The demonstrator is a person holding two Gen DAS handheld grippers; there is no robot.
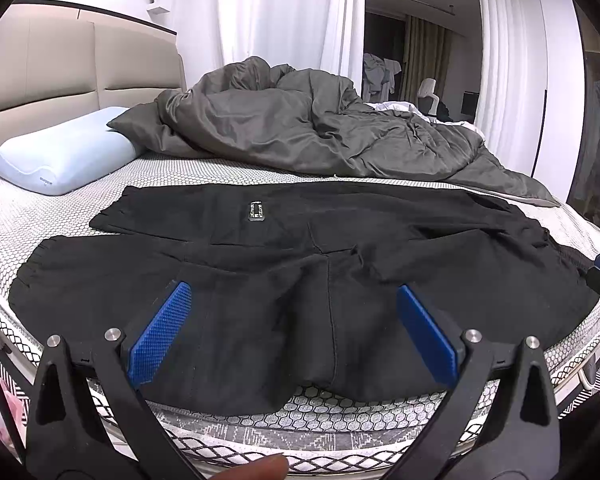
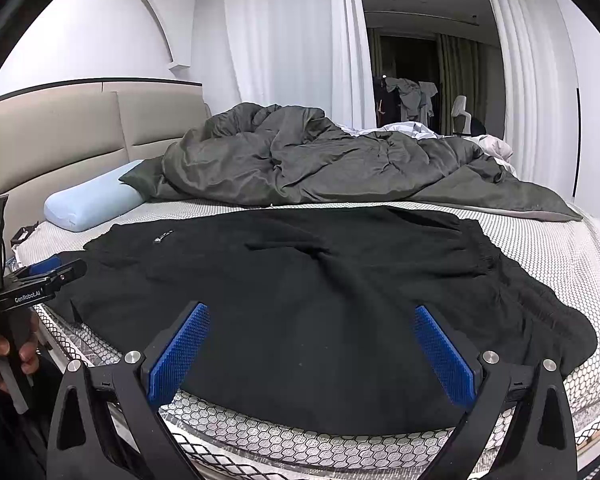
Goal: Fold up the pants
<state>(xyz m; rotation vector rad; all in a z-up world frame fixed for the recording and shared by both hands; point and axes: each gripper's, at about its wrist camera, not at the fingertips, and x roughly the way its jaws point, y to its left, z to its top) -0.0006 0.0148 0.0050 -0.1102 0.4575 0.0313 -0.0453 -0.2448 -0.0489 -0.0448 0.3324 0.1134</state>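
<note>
The pants (image 1: 284,280) lie spread across the near edge of the bed (image 1: 60,208), legs laid side by side; one fold lengthwise looks done or partly done, though the dark cloth hides its layers. The crosswise folds appear still to come.

Toward the bed's left corner, a pillow (image 1: 64,156) sits well apart from the cloth, with bare mattress between. The left gripper (image 1: 292,332) hovers over the near hem, jaws spread wide, holding nothing. The near edge of the pants hangs close to the mattress rim, so there is little margin there. Behind, a duvet (image 1: 308,132) is heaped along the far side, near the far edge of the pants, limiting room to fold away. The right gripper (image 2: 312,356) is likewise agape and empty over the right part, with bare mattress at the right corner.
</note>
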